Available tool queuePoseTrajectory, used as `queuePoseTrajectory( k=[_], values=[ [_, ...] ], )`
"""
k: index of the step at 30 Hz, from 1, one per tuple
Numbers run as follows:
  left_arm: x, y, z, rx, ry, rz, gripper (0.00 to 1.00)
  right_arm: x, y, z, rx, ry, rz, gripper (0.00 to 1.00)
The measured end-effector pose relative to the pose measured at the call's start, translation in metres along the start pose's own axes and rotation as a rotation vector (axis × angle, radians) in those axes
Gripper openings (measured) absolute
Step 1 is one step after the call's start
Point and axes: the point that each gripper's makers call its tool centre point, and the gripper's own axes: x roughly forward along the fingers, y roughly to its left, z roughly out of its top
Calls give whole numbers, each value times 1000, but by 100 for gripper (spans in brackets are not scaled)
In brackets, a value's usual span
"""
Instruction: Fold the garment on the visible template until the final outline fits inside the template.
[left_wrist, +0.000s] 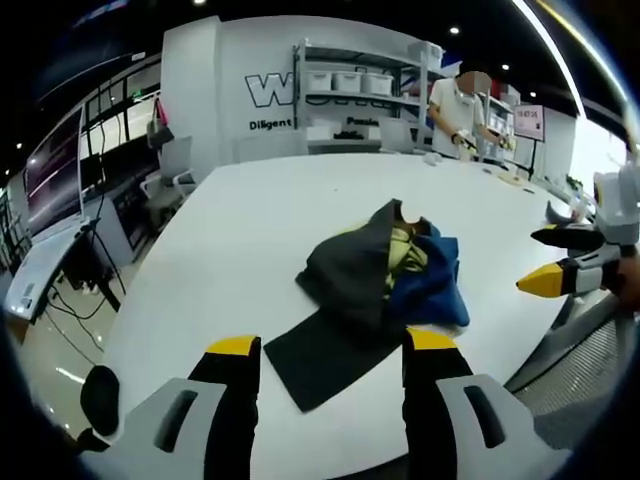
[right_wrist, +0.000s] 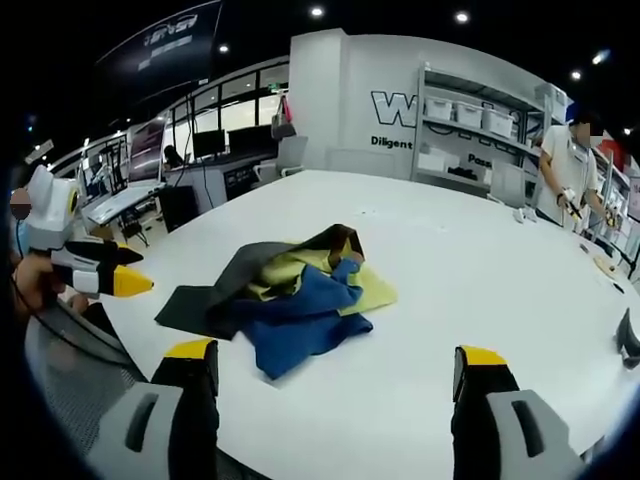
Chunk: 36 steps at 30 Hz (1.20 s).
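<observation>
Worktop (left_wrist: 250, 230): large, white, rounded edge; carried the items below.

Garment (left_wrist: 395, 270): crumpled heap of dark grey, blue and yellow cloth near the worktop's near edge. In the right gripper view the blue part (right_wrist: 305, 310) lay toward the camera, with yellow cloth (right_wrist: 365, 290) spread flat behind it and the dark grey part bunched on the left.

Template (left_wrist: 330, 360): dark grey flat sheet, lying on the worktop under and beside the heap; one rectangular end stuck out from beneath the garment toward the left hand-held gripper. The heap sat partly on it, partly off.

Left hand-held gripper (left_wrist: 332, 350): black jaws with yellow tips, spread wide, nothing between them; held above the worktop just short of the template's free end. It also appeared at the left edge of the right gripper view (right_wrist: 100, 270), held by a hand.

Right hand-held gripper (right_wrist: 337, 358): jaws spread wide, empty, hovering over bare worktop in front of the blue cloth. It came into the left gripper view from the right (left_wrist: 565, 260), near the worktop's edge, clear of the garment.

Background: a person (right_wrist: 565, 165) in a white top stood at the worktop's far end; metal shelving (left_wrist: 355, 90) with white bins stood against a white wall with dark lettering.
</observation>
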Motion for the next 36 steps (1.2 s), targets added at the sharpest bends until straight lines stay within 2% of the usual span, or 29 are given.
queuePoseTrajectory(
  k=[25,36],
  values=[
    [1,0,-1,3,9,-1,62,0,-4,-2,-10,14,-18,99],
    [1,-1,-3,1,17,-4,60,0,-3,-5,-23,26,-16,99]
  ],
)
